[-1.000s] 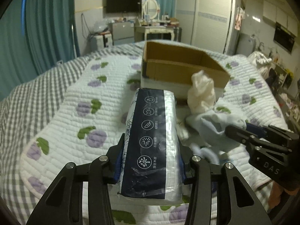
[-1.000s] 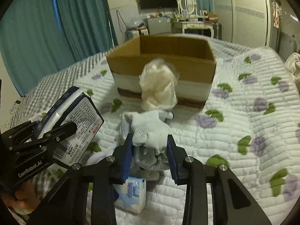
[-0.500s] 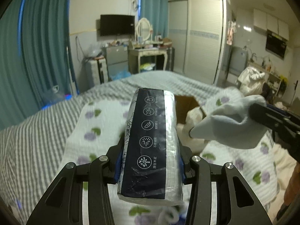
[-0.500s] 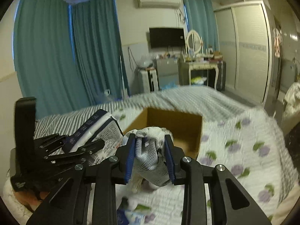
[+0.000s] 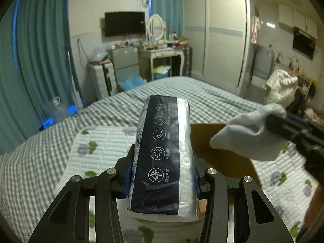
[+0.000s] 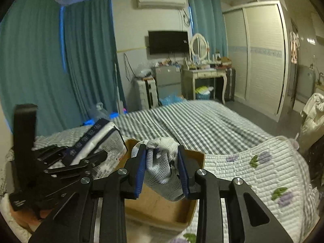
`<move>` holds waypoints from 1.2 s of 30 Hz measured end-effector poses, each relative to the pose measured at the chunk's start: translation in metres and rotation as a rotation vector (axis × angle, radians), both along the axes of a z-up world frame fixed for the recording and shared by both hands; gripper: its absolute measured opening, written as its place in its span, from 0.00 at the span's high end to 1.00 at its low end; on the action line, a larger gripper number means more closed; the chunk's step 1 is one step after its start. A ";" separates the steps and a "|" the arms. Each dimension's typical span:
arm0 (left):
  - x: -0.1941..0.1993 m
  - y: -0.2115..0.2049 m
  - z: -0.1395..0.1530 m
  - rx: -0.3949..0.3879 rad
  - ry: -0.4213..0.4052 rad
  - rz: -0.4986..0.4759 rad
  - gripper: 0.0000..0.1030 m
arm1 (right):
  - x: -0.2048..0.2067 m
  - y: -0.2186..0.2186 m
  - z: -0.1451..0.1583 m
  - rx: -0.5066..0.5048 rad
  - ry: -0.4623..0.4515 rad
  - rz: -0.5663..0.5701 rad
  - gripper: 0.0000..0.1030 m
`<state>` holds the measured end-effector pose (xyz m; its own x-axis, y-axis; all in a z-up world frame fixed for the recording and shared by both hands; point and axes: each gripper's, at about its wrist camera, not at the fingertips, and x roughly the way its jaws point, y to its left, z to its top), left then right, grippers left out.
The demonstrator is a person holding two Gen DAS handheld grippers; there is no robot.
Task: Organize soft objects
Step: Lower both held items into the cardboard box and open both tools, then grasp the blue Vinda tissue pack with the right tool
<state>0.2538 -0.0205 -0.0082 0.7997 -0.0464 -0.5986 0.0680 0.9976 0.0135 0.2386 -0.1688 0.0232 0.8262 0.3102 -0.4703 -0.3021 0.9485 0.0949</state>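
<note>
Left fingers (image 5: 129, 174) clamping tissue pack (image 5: 165, 151), right fingers (image 6: 139, 174) pinching glove (image 6: 162, 166)

Bed (image 6: 202, 121) with grey checked cover, floral quilted mat (image 6: 263, 174) on it, open cardboard box (image 6: 162, 208) on mat

Bedroom: teal curtains (image 6: 50, 64) fill left of frame, wall TV (image 6: 168, 42) center top, air conditioner (image 6: 161, 0) above it. White dressing table (image 6: 204, 75) with oval mirror (image 6: 199, 46) mid-frame, sliding wardrobe (image 6: 261, 56) right. Grey checked bedspread (image 6: 194, 121) spans lower half.
</note>
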 end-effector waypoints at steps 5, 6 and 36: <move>0.024 -0.008 -0.027 0.043 0.040 -0.021 0.57 | 0.052 0.002 -0.051 0.004 0.089 -0.008 0.71; 0.026 -0.009 -0.030 0.046 0.044 -0.029 0.53 | 0.058 0.000 -0.060 0.010 0.102 -0.010 0.69; -0.208 0.032 0.099 0.091 -0.190 -0.016 0.07 | -0.178 -0.016 0.092 -0.074 -0.109 -0.111 0.00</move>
